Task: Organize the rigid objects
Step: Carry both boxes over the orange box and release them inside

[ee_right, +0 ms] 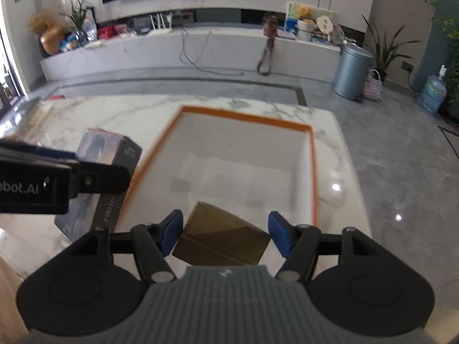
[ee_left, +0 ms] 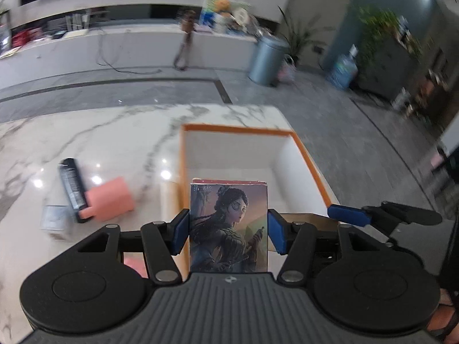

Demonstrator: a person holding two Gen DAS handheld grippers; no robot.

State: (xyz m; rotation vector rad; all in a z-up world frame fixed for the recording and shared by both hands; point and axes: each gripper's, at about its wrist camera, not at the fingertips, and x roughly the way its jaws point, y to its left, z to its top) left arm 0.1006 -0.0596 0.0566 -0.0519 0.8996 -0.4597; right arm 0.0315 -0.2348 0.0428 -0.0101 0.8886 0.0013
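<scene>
A living room with a grey tiled floor is lying behind a white marble tabletop (ee_right: 330, 149), on which an open white box with an orange rim (ee_right: 246, 119) is standing. I am holding the left gripper (ee_left: 228, 229) clenched on an illustrated card box (ee_left: 228, 229), its blue pads (ee_left: 180, 230) pressing both long sides while the box is standing upright between them, in front of and above the orange-rimmed box (ee_left: 289, 154). I am holding the right gripper (ee_right: 225, 233) around a brown cardboard box (ee_right: 223, 240), which is sitting tilted between the fingers; the left pad is touching its corner, the right pad is meeting its far corner, so it is being grasped. This brown box is hanging over the near end of the open box. On the tabletop (ee_left: 114, 132) to the left, a black tube (ee_left: 73, 190) is lying against a pink box (ee_left: 110, 197), just beside a small pale box (ee_left: 53, 218). A grey bin (ee_right: 352, 70) is standing on the floor beyond.
</scene>
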